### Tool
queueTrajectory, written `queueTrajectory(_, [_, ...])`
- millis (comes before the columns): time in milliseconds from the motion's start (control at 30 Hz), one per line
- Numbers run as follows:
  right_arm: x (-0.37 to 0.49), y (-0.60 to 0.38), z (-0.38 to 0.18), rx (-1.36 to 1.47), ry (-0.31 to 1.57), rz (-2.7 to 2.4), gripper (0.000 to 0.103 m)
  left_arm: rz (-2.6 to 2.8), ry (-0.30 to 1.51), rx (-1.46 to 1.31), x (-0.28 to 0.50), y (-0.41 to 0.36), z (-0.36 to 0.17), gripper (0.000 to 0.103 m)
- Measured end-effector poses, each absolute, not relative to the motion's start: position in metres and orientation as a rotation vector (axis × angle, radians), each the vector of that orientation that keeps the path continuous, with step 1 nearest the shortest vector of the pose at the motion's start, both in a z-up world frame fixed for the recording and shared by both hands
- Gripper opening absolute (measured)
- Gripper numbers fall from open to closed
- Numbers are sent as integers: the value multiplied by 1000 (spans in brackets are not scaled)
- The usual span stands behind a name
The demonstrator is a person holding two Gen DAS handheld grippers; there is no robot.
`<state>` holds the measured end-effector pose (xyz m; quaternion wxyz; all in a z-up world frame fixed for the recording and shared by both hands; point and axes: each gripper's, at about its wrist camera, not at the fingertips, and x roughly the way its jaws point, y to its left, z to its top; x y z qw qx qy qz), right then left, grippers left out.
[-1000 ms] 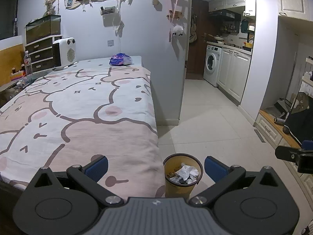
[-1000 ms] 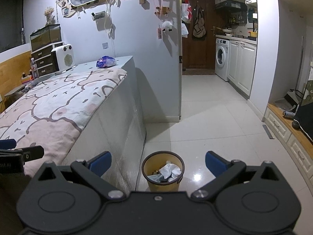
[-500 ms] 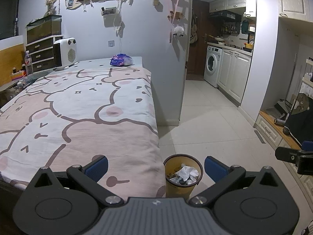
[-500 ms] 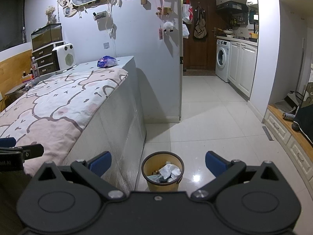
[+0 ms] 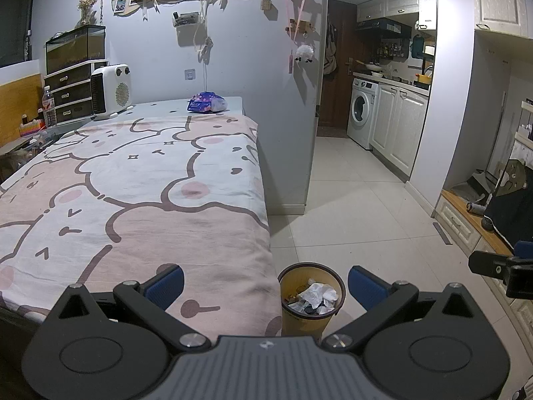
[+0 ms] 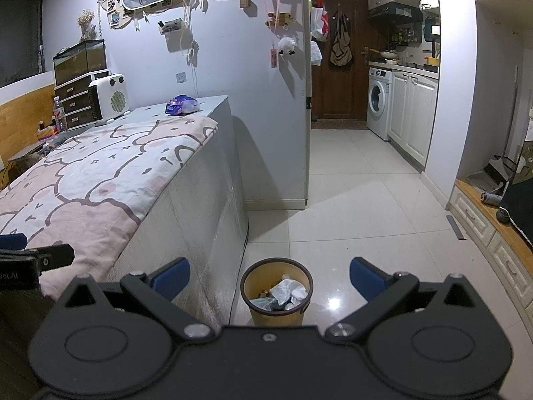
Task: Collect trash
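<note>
A small yellow trash bin (image 5: 310, 300) with crumpled white paper inside stands on the floor by the corner of the table; it also shows in the right wrist view (image 6: 276, 291). A purple wrapper bag (image 5: 207, 102) lies at the far end of the table, also seen in the right wrist view (image 6: 182, 105). My left gripper (image 5: 266, 285) is open and empty above the table's near corner. My right gripper (image 6: 269, 278) is open and empty, above the bin, to the right of the left one.
The table carries a pink and white cartoon cloth (image 5: 133, 183). A white heater (image 5: 111, 90), drawers and a bottle stand at its far left. A tiled floor (image 6: 349, 206) leads to a kitchen with a washing machine (image 6: 378, 101). A low wooden bench (image 6: 493, 223) is on the right.
Both views have shifted slightly; the bin sits a little lower and nearer in each. Both grippers stay open and empty.
</note>
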<state>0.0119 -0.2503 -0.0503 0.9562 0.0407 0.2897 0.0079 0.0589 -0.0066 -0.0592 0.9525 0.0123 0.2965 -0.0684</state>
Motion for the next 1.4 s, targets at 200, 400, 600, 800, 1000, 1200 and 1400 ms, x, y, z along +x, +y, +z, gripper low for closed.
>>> queueTrajectory(200, [12,-250,-50,83,588,16,103,-139,602,24,59,-6,-59,103])
queueTrajectory(400, [12,-251,-50,82,589,17,103,-140,603,25,59,-6,-59,103])
queueTrajectory(600, [11,-250,-50,82,589,16,103,-139,603,24,59,-7,-60,103])
queueTrajectory(800, [12,-251,-50,83,589,18,103,-139,603,24,59,-7,-60,103])
queueTrajectory(1000, [12,-251,-50,82,589,17,103,-139,602,24,58,-7,-59,103])
queueTrajectory(1200, [12,-251,-50,81,589,18,103,-139,603,22,58,-8,-59,103])
queueTrajectory(1400, [12,-251,-50,82,589,17,103,-144,597,24,57,-9,-59,103])
